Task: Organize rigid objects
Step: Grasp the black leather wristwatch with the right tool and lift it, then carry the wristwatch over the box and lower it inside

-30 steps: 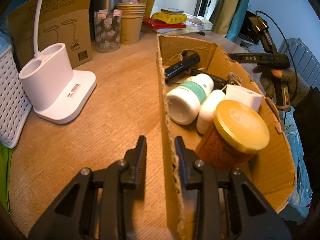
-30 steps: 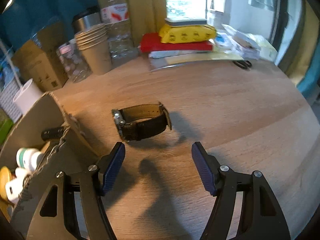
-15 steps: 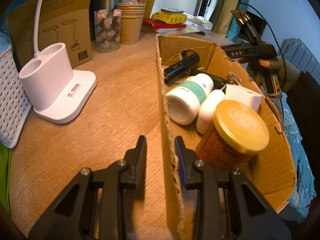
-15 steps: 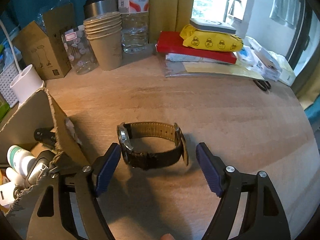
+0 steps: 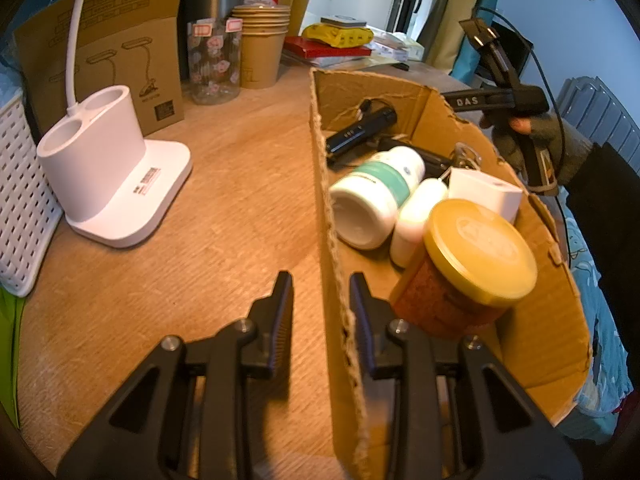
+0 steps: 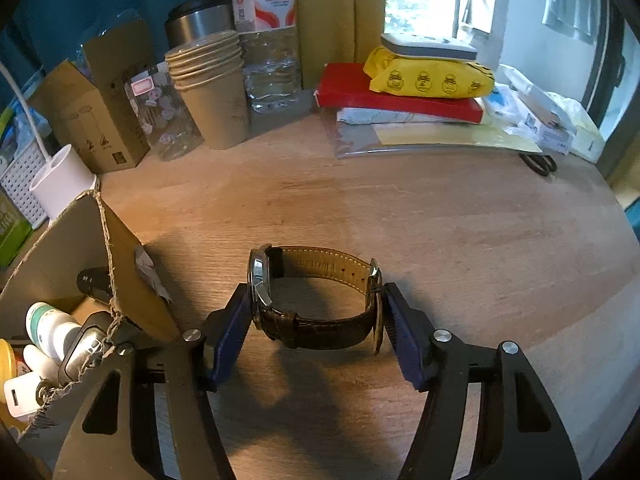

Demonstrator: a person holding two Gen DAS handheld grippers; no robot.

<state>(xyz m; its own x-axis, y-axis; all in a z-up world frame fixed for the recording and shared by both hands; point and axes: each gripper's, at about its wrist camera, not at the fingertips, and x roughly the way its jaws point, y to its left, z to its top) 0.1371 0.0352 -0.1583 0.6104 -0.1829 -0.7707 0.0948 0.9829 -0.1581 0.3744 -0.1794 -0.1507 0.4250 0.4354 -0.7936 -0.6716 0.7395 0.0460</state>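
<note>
Right gripper (image 6: 316,320): jaws set either side of the wristwatch (image 6: 316,300), which lies on its side on the wooden bench (image 6: 460,232). Left pad is against the watch case, right pad against the buckle end of the brown leather strap. Both pads look to be touching; whether they are pressing firmly, cannot tell. Watch sits squarely between the fingertips, strap loop open toward the camera, just right of the cardboard box (image 6: 60,248).

Left gripper (image 5: 320,304): jaws straddle the near wall of the cardboard box (image 5: 332,208), one finger outside over the bench (image 5: 240,168), one inside. A gap shows between the outer pad and the wall, so the jaws are parted, not clamped.

In the box: yellow-lidded jar (image 5: 468,268), white and green bottle (image 5: 376,196), small white bottle (image 5: 416,220), white charger (image 5: 486,194), black flashlight (image 5: 360,132).

Left of box on bench: white lamp base (image 5: 108,172), paper cup stack (image 5: 260,44).
</note>
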